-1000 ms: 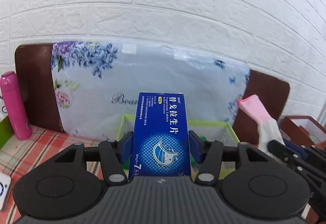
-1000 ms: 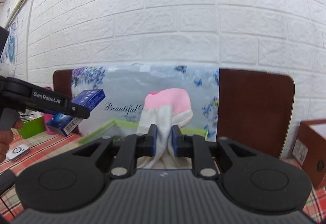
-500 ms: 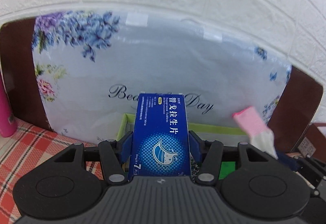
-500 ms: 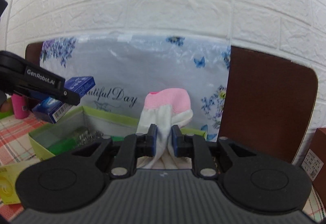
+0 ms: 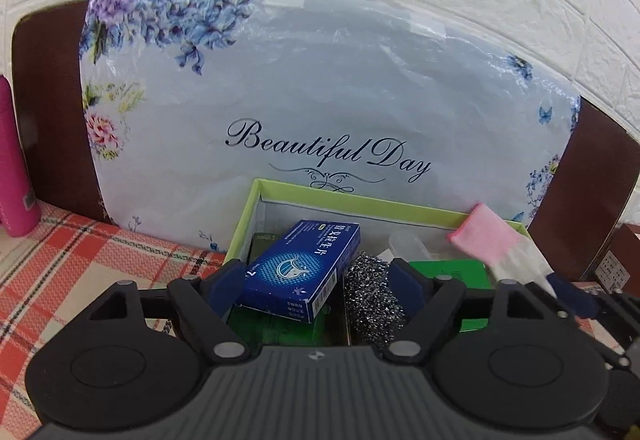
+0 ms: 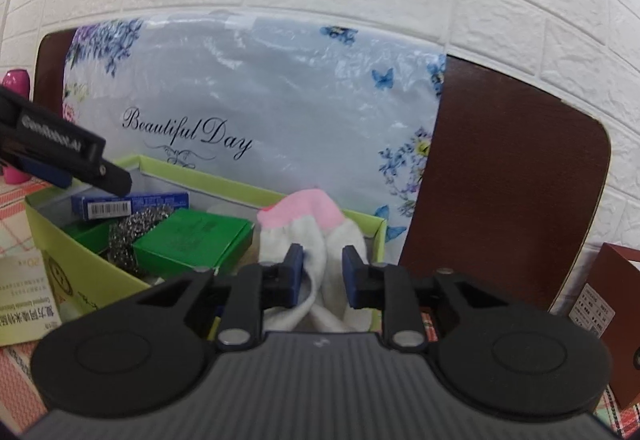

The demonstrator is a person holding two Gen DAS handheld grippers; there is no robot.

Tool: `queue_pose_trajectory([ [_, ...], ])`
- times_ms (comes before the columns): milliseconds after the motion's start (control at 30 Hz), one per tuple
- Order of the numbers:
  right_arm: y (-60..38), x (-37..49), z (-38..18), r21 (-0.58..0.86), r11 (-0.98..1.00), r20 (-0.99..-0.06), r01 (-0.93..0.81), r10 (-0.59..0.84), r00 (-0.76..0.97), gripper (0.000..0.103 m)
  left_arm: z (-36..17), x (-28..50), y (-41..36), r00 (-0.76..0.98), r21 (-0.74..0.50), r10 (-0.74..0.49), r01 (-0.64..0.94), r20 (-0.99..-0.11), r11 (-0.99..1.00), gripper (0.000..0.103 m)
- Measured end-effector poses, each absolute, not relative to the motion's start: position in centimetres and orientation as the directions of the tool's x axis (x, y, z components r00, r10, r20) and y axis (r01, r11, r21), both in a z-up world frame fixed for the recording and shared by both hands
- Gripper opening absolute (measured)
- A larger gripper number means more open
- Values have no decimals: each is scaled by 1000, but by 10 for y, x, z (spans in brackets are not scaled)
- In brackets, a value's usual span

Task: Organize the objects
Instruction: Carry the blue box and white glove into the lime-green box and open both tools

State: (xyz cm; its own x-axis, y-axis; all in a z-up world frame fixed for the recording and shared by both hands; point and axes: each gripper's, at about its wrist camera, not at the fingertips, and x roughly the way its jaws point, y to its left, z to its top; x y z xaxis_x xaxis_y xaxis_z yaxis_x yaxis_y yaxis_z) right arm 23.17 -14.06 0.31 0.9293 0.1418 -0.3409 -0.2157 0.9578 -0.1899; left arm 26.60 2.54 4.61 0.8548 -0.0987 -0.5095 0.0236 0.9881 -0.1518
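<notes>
Left gripper [image 5: 316, 282] has its jaws wide, nothing between the pads. The blue box [image 5: 301, 268] lies tilted in the tray [image 5: 360, 199], lower centre of the left view, propped on items beneath; its left end is just beside the left pad, and I cannot tell if they touch. Looks like a drop straight over the free slot next to the steel scourer [image 5: 372, 296] and green box [image 6: 192, 242].

Right gripper [image 6: 322, 276] sits over the tray's right end with jaws part-open around the sock [image 6: 308, 228]. The pads flank the white cloth with a gap on the right side, so it reads as releasing or barely held — cannot tell which. The sock's pink cuff stands up above the tray rim, centre of the right view, body draped down toward the camera. Likely held there because that end of the tray has room.

Against half a second ago:
- the blue box was upright and clamped in the left jaws; now it is out and lying in the tray
- left jaws went from narrow to wide
- right jaws were pinched tight on the sock; now visibly wider
- both cameras are lower and closer to the tray — its contents now fill the lower frame

Pink bottle [image 5: 14, 159] stays at the far left edge.
</notes>
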Motion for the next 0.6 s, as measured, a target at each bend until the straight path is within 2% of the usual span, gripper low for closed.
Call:
queue_pose_trajectory([
  [100,-136,236,1,-201,943,-380,-265,174,908,23,55,255,20,859,-125,-87,26,-504,992,85],
  [167,-136,228,6,-192,946,-357,-263,182,916,35,61,246,18,863,-122,-90,34,-498,992,85],
  [200,-137,221,10,-186,951,-327,-248,178,928,50,64,240,17,866,-124,-94,37,-491,992,86],
  [233,-139,214,15,-183,957,-294,-224,164,942,60,68,234,16,868,-123,-93,38,-487,992,88],
  [300,-143,200,24,-175,966,-243,-190,144,959,64,74,221,12,872,-107,-81,33,-483,994,90],
  [367,-149,184,35,-146,974,-210,-176,143,967,72,77,207,10,874,-86,-69,32,-480,996,90],
  [433,-154,166,41,-118,979,-189,-163,139,972,89,77,191,9,873,-72,-60,28,-483,997,90],
  [600,-161,121,40,-67,984,-191,-163,148,970,98,59,154,9,850,-83,-69,30,-522,996,91],
])
